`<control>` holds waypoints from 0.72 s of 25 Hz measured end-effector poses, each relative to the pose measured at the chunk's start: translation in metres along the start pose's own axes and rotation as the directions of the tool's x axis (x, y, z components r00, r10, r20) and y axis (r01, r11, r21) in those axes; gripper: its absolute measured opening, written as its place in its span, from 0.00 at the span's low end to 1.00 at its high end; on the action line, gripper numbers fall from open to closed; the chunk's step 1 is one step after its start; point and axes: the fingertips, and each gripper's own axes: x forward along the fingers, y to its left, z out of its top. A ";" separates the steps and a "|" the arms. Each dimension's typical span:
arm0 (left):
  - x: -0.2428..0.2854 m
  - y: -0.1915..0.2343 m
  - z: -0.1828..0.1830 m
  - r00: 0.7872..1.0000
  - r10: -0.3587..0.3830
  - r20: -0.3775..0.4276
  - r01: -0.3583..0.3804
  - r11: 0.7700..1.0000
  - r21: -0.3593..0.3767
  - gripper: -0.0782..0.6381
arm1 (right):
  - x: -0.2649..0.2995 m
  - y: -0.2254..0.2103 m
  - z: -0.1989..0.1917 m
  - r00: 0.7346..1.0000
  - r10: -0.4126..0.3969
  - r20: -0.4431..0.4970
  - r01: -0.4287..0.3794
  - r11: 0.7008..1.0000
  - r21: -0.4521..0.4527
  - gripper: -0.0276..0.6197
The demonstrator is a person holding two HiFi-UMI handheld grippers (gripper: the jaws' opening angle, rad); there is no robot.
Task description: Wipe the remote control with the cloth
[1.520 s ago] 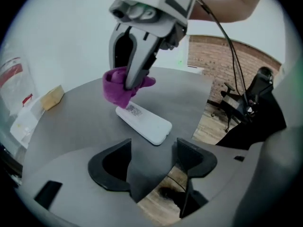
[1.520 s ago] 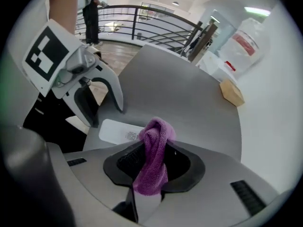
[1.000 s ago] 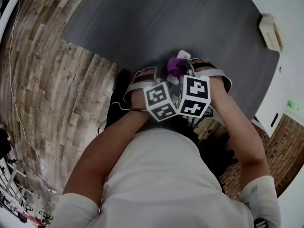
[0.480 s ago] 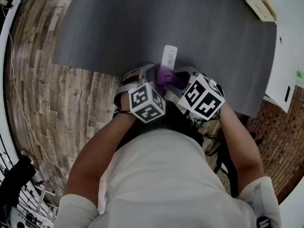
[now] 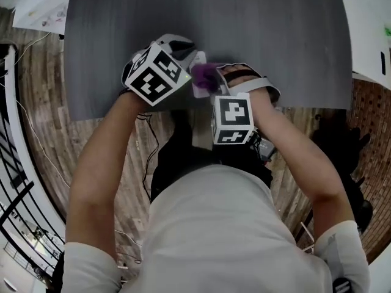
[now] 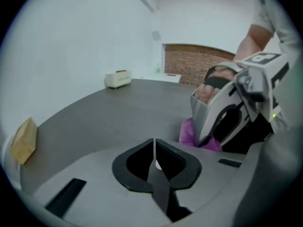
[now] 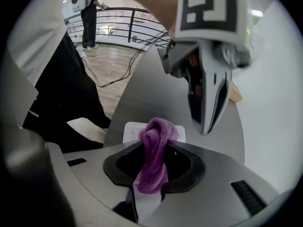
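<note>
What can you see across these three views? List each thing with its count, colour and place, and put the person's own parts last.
table: one, dark grey, under both grippers.
remote control: one, white, lying on the table near its edge.
cloth: one, purple, held over the remote control.
box: one, cream, far end of the table.
tan object: one, at the table's edge; too blurred to identify.
floor: wood planks, around the table.
railing: one, black, beyond the floor.
bystander: one, dark clothes, by the railing.
left gripper: grey, jaws just closed, nothing seen held.
right gripper: grey, clamped on the cloth.
arms: two, bare, white sleeves.
</note>
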 end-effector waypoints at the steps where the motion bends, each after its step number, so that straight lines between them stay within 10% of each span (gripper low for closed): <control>1: 0.014 -0.006 0.002 0.999 -0.040 -0.035 0.042 0.999 0.034 0.13 | -0.001 0.001 0.000 1.000 -0.011 -0.004 0.010 1.000 -0.008 0.22; 10: 0.046 -0.021 -0.012 0.972 -0.199 -0.127 0.204 0.979 0.025 0.12 | -0.010 0.025 0.006 0.990 -0.141 0.002 0.141 0.989 -0.036 0.22; 13: 0.045 -0.020 -0.013 0.977 -0.182 -0.113 0.183 0.983 0.001 0.12 | -0.015 0.078 0.013 0.999 -0.035 0.029 0.035 0.999 -0.005 0.22; 16: 0.043 -0.019 -0.014 0.982 -0.148 -0.115 0.152 0.988 0.028 0.12 | -0.020 0.100 -0.004 0.998 0.025 0.052 -0.035 0.978 0.204 0.22; 18: 0.033 -0.009 -0.008 0.995 -0.079 -0.068 0.082 0.995 0.052 0.12 | -0.032 0.075 -0.017 0.993 -0.034 0.110 -0.021 0.886 0.464 0.22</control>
